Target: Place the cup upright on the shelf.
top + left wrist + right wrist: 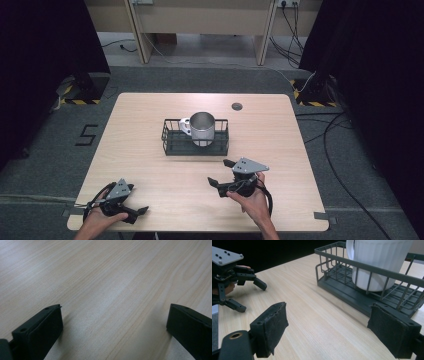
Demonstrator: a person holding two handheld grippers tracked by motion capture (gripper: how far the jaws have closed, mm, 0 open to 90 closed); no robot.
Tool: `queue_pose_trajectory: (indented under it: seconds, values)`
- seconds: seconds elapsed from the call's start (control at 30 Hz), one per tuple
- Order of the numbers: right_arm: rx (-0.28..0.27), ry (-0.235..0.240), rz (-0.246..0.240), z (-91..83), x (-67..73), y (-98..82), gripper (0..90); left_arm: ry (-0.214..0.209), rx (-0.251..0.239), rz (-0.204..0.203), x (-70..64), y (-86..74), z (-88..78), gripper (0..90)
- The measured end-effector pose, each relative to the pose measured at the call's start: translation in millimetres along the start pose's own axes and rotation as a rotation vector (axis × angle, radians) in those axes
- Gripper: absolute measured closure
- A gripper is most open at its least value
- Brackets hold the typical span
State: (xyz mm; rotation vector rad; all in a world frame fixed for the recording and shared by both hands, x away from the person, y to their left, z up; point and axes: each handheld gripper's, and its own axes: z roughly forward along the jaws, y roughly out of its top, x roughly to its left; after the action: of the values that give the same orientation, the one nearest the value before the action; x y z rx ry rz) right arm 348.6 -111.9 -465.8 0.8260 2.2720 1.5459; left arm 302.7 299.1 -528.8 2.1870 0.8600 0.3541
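A black wire basket (172, 142) stands at the middle of the wooden table (140, 120) and holds an upright white ribbed mug (202, 128), its handle pointing left. My right gripper (218, 171) is open just in front of the basket's right part, pointing left, with nothing between its jaws. In the right gripper view the basket (337, 258) and mug (377, 262) lie ahead to the right of that gripper (329, 305). My left gripper (139, 214) rests open near the front left edge. The left gripper view has its wide-apart jaws (115, 306) over bare wood.
A round dark grommet (237, 106) sits in the table top behind the basket. The left gripper (252, 298) appears far off in the right gripper view. Cables (340, 150) run over the grey floor to the right, and a wooden bench (200, 20) stands beyond.
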Motion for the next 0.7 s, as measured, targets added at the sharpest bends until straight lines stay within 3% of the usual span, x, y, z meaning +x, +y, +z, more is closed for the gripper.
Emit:
queue_pose_trajectory:
  seconds: [0.7]
  values:
    - [0.028,0.004,0.016,-6.8,6.2,-17.2,15.2,0.001,0.001,-0.001,-0.2,-0.2,-0.3,0.0]
